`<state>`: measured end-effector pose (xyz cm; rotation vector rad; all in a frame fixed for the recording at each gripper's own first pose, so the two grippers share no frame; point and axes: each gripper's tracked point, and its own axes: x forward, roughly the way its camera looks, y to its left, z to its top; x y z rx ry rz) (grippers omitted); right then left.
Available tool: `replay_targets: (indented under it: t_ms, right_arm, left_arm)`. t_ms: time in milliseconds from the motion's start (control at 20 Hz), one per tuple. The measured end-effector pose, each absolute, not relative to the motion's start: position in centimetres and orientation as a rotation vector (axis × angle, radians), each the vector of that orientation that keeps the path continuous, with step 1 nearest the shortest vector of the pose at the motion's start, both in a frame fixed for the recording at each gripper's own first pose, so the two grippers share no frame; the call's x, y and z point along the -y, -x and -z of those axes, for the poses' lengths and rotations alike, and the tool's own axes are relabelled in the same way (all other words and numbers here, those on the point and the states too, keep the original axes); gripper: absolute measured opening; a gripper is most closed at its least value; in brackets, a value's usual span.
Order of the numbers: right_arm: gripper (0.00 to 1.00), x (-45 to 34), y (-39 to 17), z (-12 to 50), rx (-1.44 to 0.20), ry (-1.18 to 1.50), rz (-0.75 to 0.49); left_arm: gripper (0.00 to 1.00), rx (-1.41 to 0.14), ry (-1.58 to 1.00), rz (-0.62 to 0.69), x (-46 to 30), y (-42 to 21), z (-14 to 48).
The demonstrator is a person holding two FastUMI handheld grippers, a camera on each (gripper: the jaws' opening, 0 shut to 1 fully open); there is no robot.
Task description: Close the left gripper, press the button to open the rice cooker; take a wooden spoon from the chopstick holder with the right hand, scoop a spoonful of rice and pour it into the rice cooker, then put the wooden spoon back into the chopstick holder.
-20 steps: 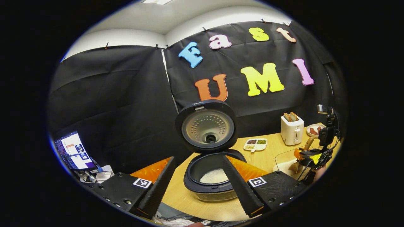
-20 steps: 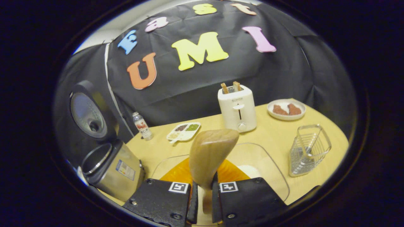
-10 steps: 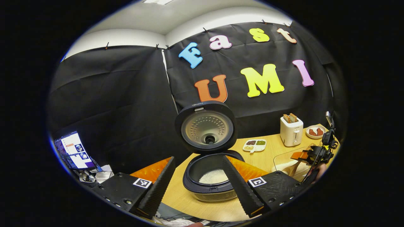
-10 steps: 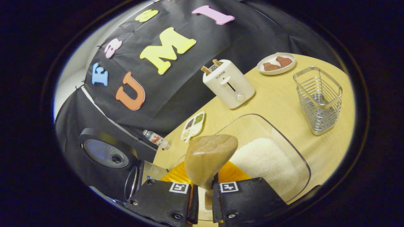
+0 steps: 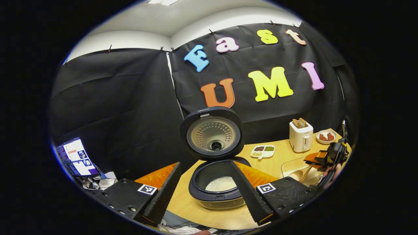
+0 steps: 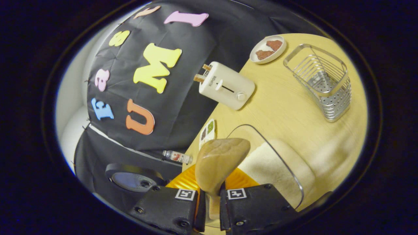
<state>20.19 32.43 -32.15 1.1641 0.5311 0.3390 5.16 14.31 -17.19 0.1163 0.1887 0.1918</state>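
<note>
In the left gripper view we see the left gripper [image 5: 206, 189] with its two black ribbed fingers spread wide apart, holding nothing and touching nothing. Between them stands the black rice cooker with a silver body [image 5: 218, 191] on the light wooden table [image 5: 277, 160]; its round lid [image 5: 212, 133] stands upright and open, and white rice lies in the pot.

In the right gripper view we see the right gripper [image 6: 211, 202] with its fingers drawn close together, clamped on the handle of the light-brown wooden spoon [image 6: 219, 161]. The spoon bowl rises above the fingers, near the clear glass dish of white rice [image 6: 277, 164]; we cannot tell whether it touches the rice. This view is strongly tilted.

The wire-sided metal chopstick holder [image 6: 323, 85] stands on the table well apart from the spoon, beyond the dish. Near it are the white toaster with two bread slices [image 6: 225, 85] and a small white plate with brown pieces [image 6: 268, 49]
</note>
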Motion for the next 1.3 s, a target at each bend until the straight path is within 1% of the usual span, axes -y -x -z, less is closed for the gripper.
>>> replay_targets:
  t_ms: [300,500,650,750,1000,1150,1300]
  right_arm:
    - [0.22,-29.5,-20.8,29.4,-0.479,-1.353,-0.359]
    - [0.22,-28.6,-21.3,27.6,-0.439,-1.35,-0.375]
    - [0.22,-28.4,-21.3,25.9,-0.434,-1.456,-0.385]
    - [0.22,-28.6,-21.5,24.7,-0.426,-1.464,-0.394]
    - [0.22,-31.6,-21.3,19.5,-0.406,-1.415,-0.455]
    - [0.22,-35.3,-21.2,17.2,-0.417,-1.363,-0.501]
    - [0.22,-40.2,-20.1,15.4,-0.462,-1.352,-0.558]
  left_arm:
    - [0.96,-0.181,-0.111,-0.178,-13.7,-5.5,17.0]
    - [0.96,-0.172,-0.12,-0.168,-13.3,-5.8,16.6]
    - [0.96,-0.172,-0.112,-0.168,-13.4,-5.7,16.5]
    - [0.96,-0.174,-0.111,-0.173,-13.7,-5.6,16.5]
    - [0.96,-0.181,-0.103,-0.205,-15.3,-4.9,16.6]
    - [0.95,-0.185,-0.08,-0.232,-16.5,-4.5,16.9]
    - [0.95,-0.189,-0.053,-0.269,-17.9,-3.7,17.1]
